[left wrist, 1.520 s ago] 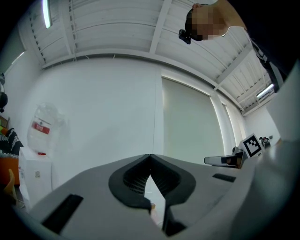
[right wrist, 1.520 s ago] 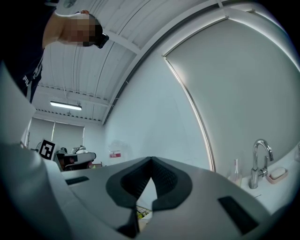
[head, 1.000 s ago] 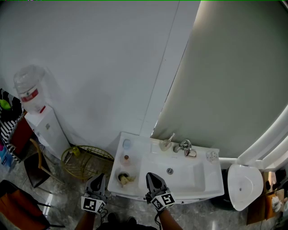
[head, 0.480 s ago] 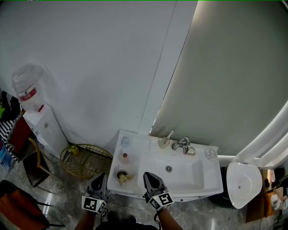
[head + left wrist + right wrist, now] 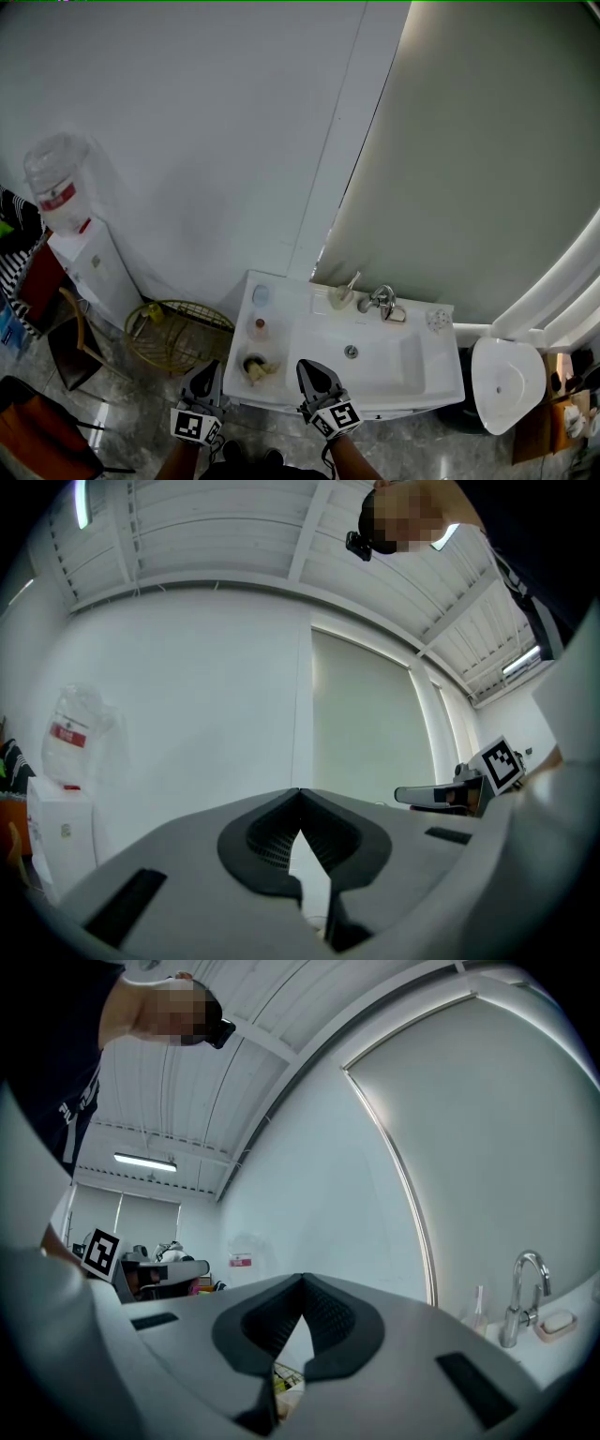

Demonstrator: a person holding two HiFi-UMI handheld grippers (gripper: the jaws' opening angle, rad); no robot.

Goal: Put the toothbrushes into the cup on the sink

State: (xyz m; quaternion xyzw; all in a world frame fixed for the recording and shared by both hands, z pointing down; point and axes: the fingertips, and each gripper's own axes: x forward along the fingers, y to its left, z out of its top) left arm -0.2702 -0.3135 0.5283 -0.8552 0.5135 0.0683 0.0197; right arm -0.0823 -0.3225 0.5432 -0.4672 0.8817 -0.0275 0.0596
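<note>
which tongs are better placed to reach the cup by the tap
Right, probably: the right tongs, shut and empty, hang at the front edge of the sink nearer the cup; the left tongs, also shut, sit farther left.

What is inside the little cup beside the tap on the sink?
One thin stick, probably a toothbrush, leans out of the cup toward the tap. The cup's wall hides its lower end and anything else inside.
</note>
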